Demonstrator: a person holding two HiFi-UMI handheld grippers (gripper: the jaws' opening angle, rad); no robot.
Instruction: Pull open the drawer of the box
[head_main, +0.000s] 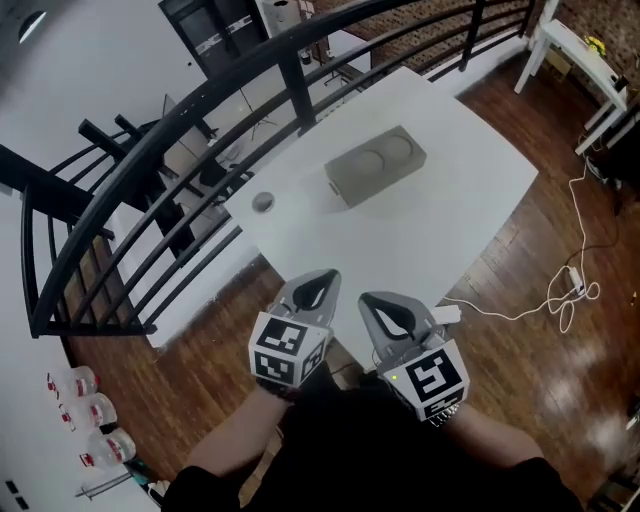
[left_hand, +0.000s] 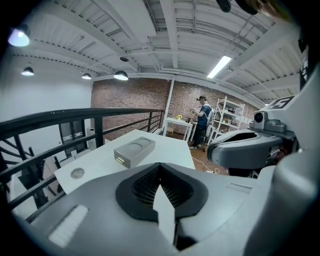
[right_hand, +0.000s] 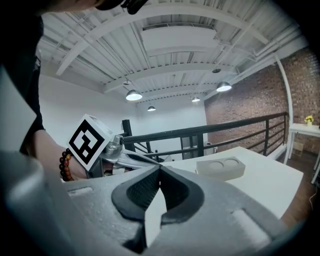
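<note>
The grey box (head_main: 375, 165) sits on the white table (head_main: 430, 225), toward its far edge. It has two round dents on top. A small round disc (head_main: 263, 203) lies near the table's left corner, apart from the box. The left gripper (head_main: 322, 278) and the right gripper (head_main: 368, 300) are side by side off the near corner, far from the box. Both have their jaws pressed together and hold nothing. A black railing (head_main: 200, 105) runs behind the table.
</note>
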